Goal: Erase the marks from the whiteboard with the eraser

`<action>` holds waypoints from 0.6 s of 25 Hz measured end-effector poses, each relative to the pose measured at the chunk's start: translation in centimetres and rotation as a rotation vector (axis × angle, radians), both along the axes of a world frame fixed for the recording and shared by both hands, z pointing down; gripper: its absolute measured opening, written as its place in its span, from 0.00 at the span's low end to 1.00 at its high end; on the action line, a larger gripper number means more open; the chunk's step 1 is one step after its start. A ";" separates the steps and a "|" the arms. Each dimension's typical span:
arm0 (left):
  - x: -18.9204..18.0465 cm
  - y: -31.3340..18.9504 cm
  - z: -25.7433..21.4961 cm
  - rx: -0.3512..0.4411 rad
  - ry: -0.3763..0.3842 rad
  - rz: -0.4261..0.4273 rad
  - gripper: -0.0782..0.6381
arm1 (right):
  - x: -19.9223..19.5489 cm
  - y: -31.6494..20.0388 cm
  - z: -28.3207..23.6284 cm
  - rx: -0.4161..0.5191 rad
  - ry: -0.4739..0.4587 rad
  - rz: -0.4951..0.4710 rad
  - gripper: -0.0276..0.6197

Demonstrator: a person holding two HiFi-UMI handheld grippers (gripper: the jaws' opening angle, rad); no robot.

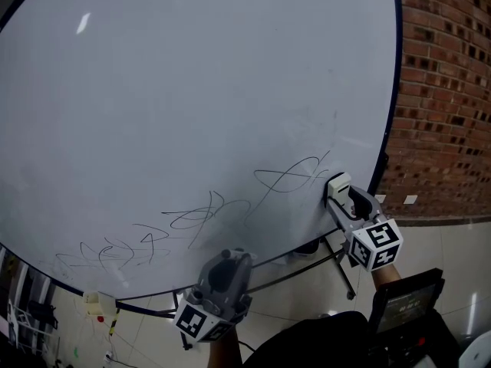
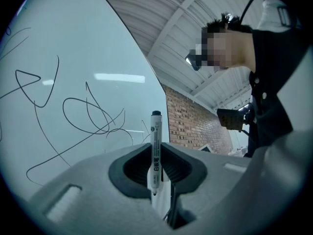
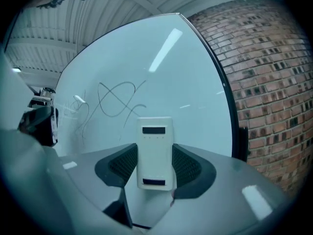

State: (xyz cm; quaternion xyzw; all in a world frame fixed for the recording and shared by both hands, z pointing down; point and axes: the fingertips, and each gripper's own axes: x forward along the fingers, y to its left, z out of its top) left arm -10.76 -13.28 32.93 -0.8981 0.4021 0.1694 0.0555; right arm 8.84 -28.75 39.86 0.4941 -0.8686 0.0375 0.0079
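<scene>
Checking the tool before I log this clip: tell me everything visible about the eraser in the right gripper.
The eraser is a white, plastic-looking rectangular block with rounded corners and a dark bar near each end of its facing side. It stands upright in the right tongs, whose dark ribbed pads clamp its long sides. The head view puts it by the lower right edge of the whiteboard, beside the right end of the scribbled marks; contact with the board cannot be told.
</scene>
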 end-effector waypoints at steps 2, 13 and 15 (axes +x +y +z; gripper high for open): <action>-0.1 0.2 0.1 0.001 0.005 -0.004 0.19 | 0.0 0.2 -3.1 0.042 -0.005 -0.003 0.39; -1.5 0.6 0.2 0.021 0.047 -0.034 0.19 | -1.2 1.0 -19.3 0.295 -0.052 -0.013 0.40; -1.5 0.6 0.1 0.018 0.048 -0.034 0.19 | -1.1 1.1 -19.2 0.305 -0.053 -0.013 0.40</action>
